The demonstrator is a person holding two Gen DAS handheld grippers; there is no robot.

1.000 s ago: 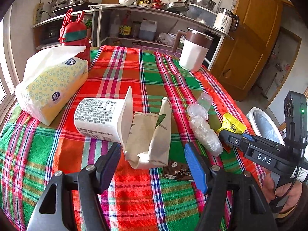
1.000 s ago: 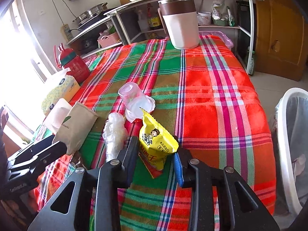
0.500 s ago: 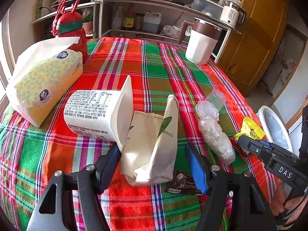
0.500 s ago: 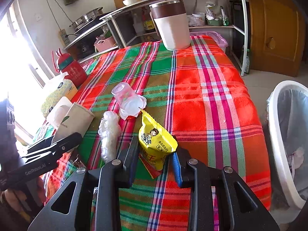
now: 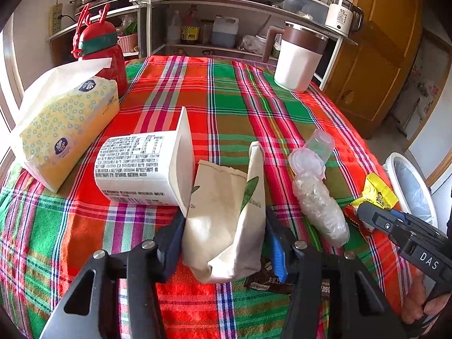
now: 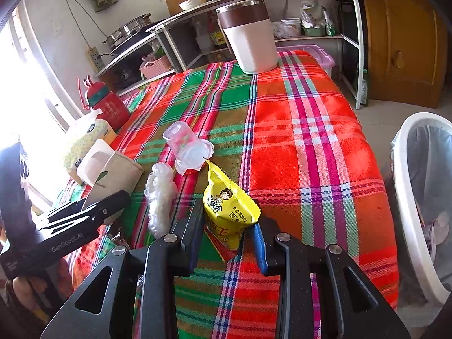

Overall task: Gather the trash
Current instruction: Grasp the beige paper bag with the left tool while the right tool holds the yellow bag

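My left gripper (image 5: pixel 223 240) has closed its jaws against both sides of a beige paper bag (image 5: pixel 226 214) that lies on the plaid tablecloth (image 5: pixel 226 99). My right gripper (image 6: pixel 228 226) is shut on a yellow snack packet (image 6: pixel 228 203), also seen in the left wrist view (image 5: pixel 375 195). A white square tub (image 5: pixel 141 166) lies on its side against the bag. A crumpled clear plastic wrap (image 5: pixel 319 206), a clear plastic cup with lid (image 5: pixel 313 155) and a dark brown wrapper (image 5: pixel 271 282) lie between the grippers.
A white bin with a liner (image 6: pixel 418 197) stands on the floor to the right of the table. A tissue pack (image 5: pixel 62 130), a red bottle (image 5: pixel 101 48) and a white and brown jug (image 5: pixel 299 56) stand on the table. Shelves stand behind.
My left gripper has moved forward around the paper bag and its jaws have narrowed onto it. My right gripper still holds the yellow packet, barely moved.
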